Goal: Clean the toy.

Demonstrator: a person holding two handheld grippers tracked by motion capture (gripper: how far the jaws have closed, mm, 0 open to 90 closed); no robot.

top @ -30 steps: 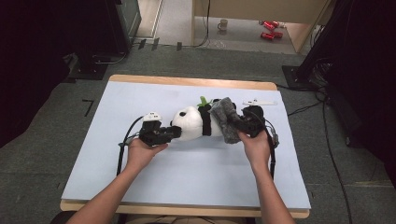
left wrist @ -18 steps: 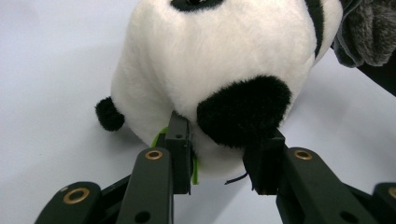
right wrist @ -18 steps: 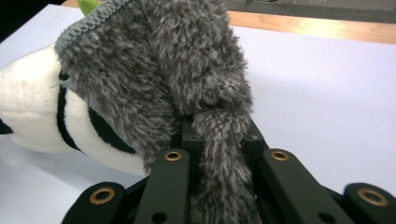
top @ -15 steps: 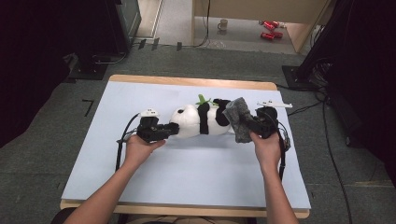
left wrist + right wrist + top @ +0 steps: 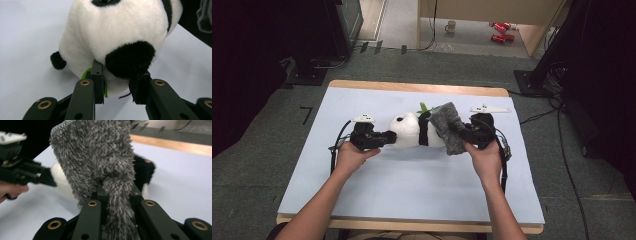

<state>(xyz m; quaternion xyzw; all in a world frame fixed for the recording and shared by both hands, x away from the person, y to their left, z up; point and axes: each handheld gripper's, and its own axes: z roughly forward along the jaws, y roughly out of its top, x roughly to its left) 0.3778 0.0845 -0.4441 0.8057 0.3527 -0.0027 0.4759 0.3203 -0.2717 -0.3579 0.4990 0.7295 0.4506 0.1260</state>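
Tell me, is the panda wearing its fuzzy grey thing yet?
Not yet. Done: both grippers have their grip. The left gripper is shut on the toy panda, its jaws having just closed further around a black ear. In hand: the right gripper pinches the grey fuzzy cloth, holding it up by the panda's other end. Left: probably getting it onto the panda.

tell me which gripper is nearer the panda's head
Left. The left gripper is at the panda's head, its jaws around the black ear. The right gripper is at the toy's far end, clamping the grey fuzzy cloth.
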